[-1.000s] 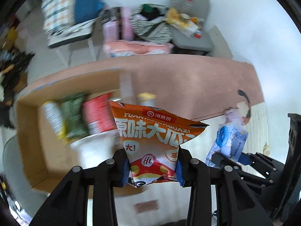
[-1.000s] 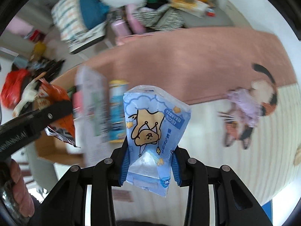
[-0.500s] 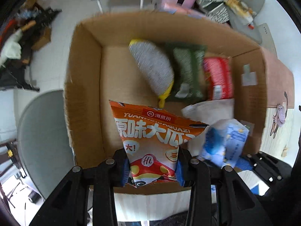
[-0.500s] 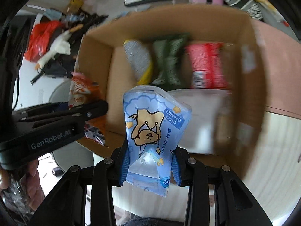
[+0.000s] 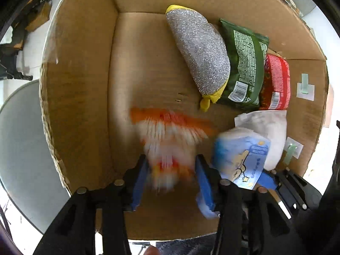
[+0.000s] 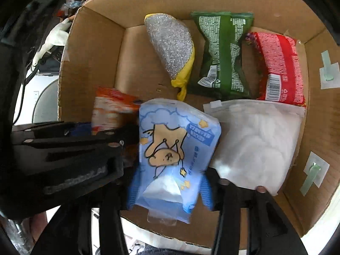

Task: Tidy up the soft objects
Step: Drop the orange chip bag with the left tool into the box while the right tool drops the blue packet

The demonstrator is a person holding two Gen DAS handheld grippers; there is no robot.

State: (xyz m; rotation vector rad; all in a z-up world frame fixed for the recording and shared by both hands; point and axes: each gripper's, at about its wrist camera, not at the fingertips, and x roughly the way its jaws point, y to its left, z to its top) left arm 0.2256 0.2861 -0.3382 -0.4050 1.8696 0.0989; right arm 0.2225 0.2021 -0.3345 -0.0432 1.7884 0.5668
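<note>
Both grippers hang over an open cardboard box [image 5: 80, 97]. An orange snack bag [image 5: 170, 146], blurred by motion, lies between the fingers of my left gripper [image 5: 171, 182], whose jaws have spread wide and no longer press it. A blue tissue pack [image 6: 172, 150] with a cartoon bear sits between the fingers of my right gripper [image 6: 167, 189], also spread apart with the pack loose and slipping down. The blue pack also shows in the left wrist view [image 5: 240, 159], and the orange bag in the right wrist view [image 6: 112, 110].
In the box [image 6: 93, 63] lie a silver scrubbing sponge [image 5: 199, 51], a green snack bag [image 5: 244, 63], a red snack bag [image 5: 276, 80] and a white bag of cotton pads [image 6: 255, 144]. A grey chair seat [image 5: 23, 144] stands left of the box.
Both grippers have dropped lower into the box and opened. The orange bag and the blue tissue pack were let go and are falling toward the box floor.
</note>
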